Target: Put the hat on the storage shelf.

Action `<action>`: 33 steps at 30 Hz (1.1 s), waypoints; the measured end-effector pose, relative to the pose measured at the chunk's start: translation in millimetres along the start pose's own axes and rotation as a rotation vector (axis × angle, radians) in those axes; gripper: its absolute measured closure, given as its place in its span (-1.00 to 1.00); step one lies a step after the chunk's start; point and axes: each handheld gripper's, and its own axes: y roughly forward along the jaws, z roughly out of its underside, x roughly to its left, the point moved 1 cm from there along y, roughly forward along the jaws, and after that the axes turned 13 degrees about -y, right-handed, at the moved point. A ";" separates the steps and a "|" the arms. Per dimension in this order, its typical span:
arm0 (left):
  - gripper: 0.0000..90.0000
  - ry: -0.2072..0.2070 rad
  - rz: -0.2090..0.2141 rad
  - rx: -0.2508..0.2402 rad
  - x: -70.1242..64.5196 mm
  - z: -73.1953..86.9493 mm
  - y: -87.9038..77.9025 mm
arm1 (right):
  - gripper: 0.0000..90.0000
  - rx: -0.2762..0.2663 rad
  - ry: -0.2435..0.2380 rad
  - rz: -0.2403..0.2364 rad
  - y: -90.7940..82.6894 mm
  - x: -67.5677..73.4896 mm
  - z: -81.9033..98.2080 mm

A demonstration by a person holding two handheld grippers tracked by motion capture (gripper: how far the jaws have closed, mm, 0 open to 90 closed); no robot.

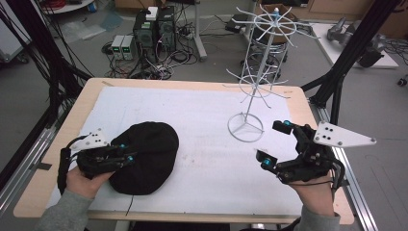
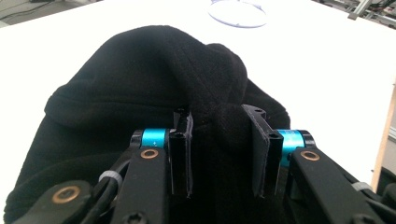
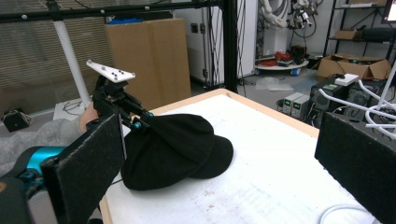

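A black cap [image 1: 144, 156] lies on the white-covered counter [image 1: 202, 120], toward its near left. The left gripper [image 2: 224, 154] pinches a fold of the cap's fabric between its jaws. The right gripper [image 1: 274, 144] hovers near right with jaws spread wide and empty, beside a white wire rack [image 1: 262, 62].

No text, label, brand, number or sign can be read on anything seen in the three views
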 end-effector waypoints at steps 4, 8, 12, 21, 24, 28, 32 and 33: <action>0.46 -0.007 0.005 -0.013 -2.3 -4.6 -4.6 | -0.98 0.007 0.005 -0.003 1.7 0.1 0.7; 0.46 -0.010 0.029 -0.028 -8.0 -12.8 -12.1 | -0.98 0.008 0.003 -0.005 3.0 0.4 0.7; 0.47 -0.012 0.058 -0.041 -11.6 -17.4 -18.0 | -0.98 0.011 0.007 -0.007 4.9 0.4 1.2; 0.47 -0.005 0.121 -0.049 -13.3 -27.2 -30.7 | -0.98 0.013 0.003 -0.016 7.2 1.2 1.2; 0.47 0.006 0.144 -0.037 -15.2 -34.6 -35.1 | -0.98 0.010 0.004 -0.012 6.5 0.8 1.2; 0.47 0.015 0.155 -0.036 -18.0 -43.0 -39.8 | -0.98 0.009 0.005 -0.011 5.6 0.9 1.2; 0.47 0.023 0.158 -0.058 -19.8 -52.2 -48.5 | -0.98 0.014 0.010 -0.016 6.7 1.1 1.7; 0.47 0.026 0.155 -0.061 -19.9 -54.8 -50.7 | -0.98 0.015 0.007 -0.015 7.3 0.8 2.0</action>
